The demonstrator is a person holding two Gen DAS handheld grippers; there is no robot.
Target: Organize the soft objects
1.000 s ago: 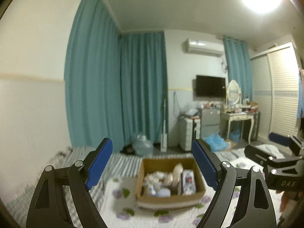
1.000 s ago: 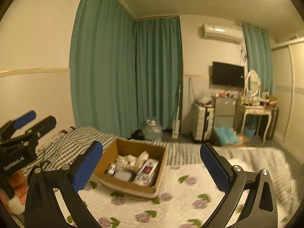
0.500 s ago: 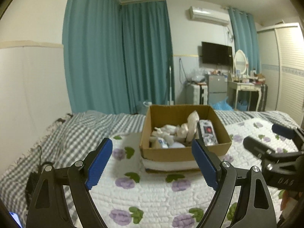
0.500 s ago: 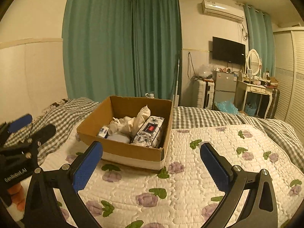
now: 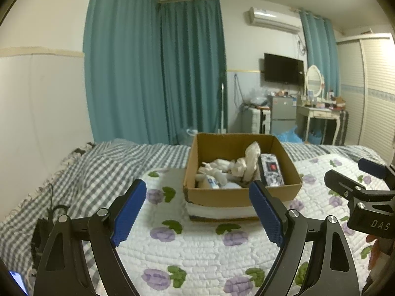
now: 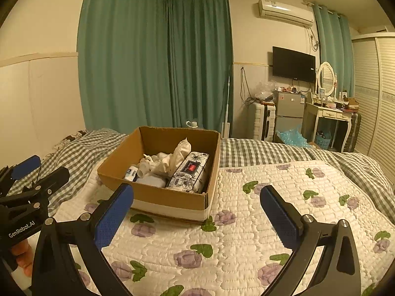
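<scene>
A bedroom with teal floor-length curtains (image 6: 153, 56) surrounds a bed covered by a white quilted bedspread printed with purple flowers and green leaves (image 5: 197, 251), and both claws hover low over that spread.

The left gripper (image 5: 197, 212) has its blue-padded fingers (image 5: 128, 212) spread wide apart, holding nothing. Just ahead of it, slightly toward its right finger, sits an open brown cardboard box (image 5: 242, 194) resting on the bedspread. The right gripper (image 6: 195, 214) is likewise wide apart and empty; the same box (image 6: 170, 197) lies ahead of it and toward its left finger, not touching either pad.

Inside the box, a crumpled cream-white cloth bundle (image 6: 170, 159) stands near the middle, a floral-printed soft tissue pack with a red label (image 6: 190, 172) lies along the box wall on the right gripper's side, and a small white-and-blue packet (image 6: 130, 172) lies at the far-left side.

Farther out to the left, a grey-and-white checked blanket (image 5: 98, 167) covers the bed. Beyond the bed's far end stand a white dressing table with an oval mirror (image 6: 328, 113), a black wall-mounted television (image 6: 293, 64) and a white air conditioner (image 6: 286, 12) above.
</scene>
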